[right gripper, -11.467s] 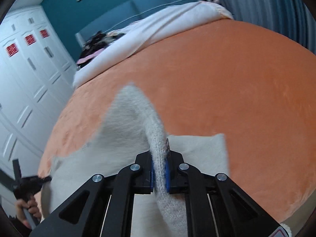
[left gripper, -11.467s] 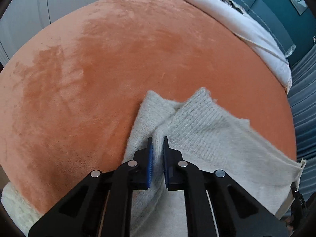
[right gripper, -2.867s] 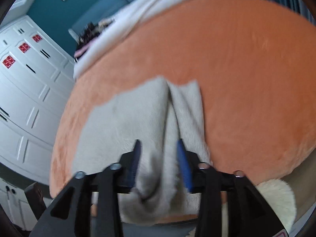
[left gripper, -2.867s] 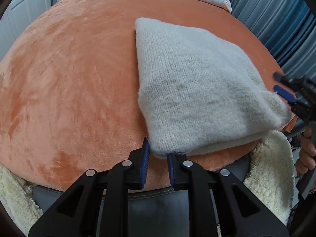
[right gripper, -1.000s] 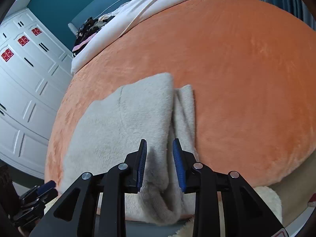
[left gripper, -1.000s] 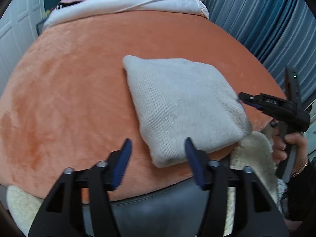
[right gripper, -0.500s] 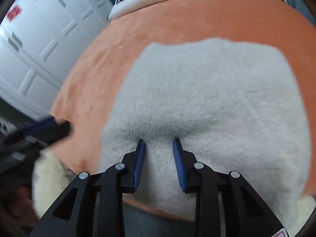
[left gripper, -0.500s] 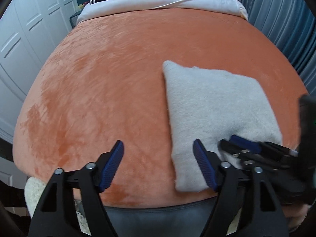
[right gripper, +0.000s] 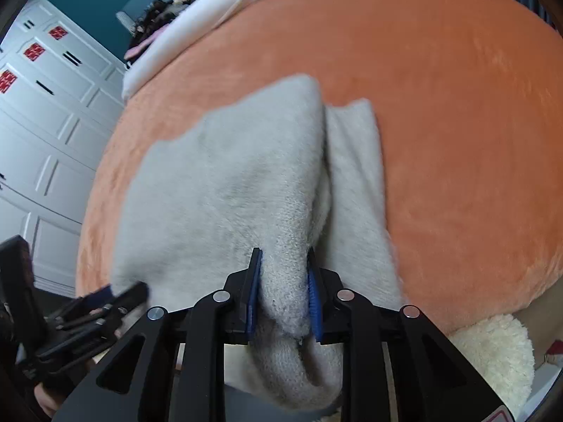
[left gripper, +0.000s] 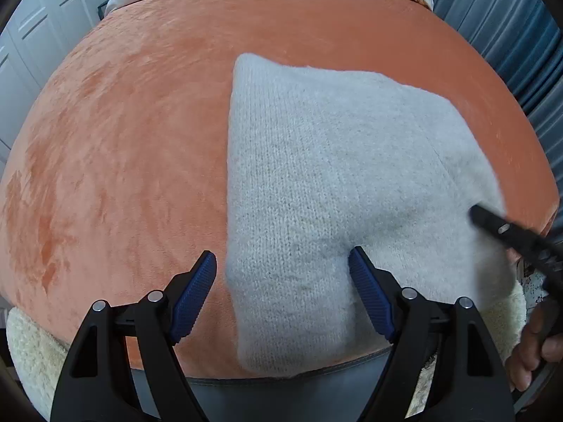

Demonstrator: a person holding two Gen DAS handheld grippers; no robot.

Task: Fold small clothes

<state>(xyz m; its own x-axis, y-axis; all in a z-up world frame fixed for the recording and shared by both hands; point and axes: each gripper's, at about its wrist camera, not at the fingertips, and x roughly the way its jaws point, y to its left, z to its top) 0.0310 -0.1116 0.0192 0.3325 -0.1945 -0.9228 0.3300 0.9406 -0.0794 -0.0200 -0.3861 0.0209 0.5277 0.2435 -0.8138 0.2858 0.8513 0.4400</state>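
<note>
A folded cream knitted garment [left gripper: 334, 176] lies on the orange plush bed cover [left gripper: 123, 123], reaching the near edge. My left gripper [left gripper: 281, 292] is open, its fingers straddling the garment's near left corner. The right gripper shows at the right edge of this view [left gripper: 510, 232]. In the right wrist view the garment [right gripper: 228, 183] shows its thick folded edge, and my right gripper [right gripper: 283, 295] is shut on that edge at the bed's near side. The left gripper shows blurred at lower left [right gripper: 88, 309].
A white duvet and dark clothes [right gripper: 165, 17] lie at the bed's far end. White wardrobe doors [right gripper: 42, 112] stand to one side and blue curtains [left gripper: 520, 28] to the other. A cream fluffy rug [right gripper: 499, 358] lies on the floor below the bed's edge.
My left gripper moved in over the garment's near left corner, still open. My right gripper swung back to the folded edge and closed on it.
</note>
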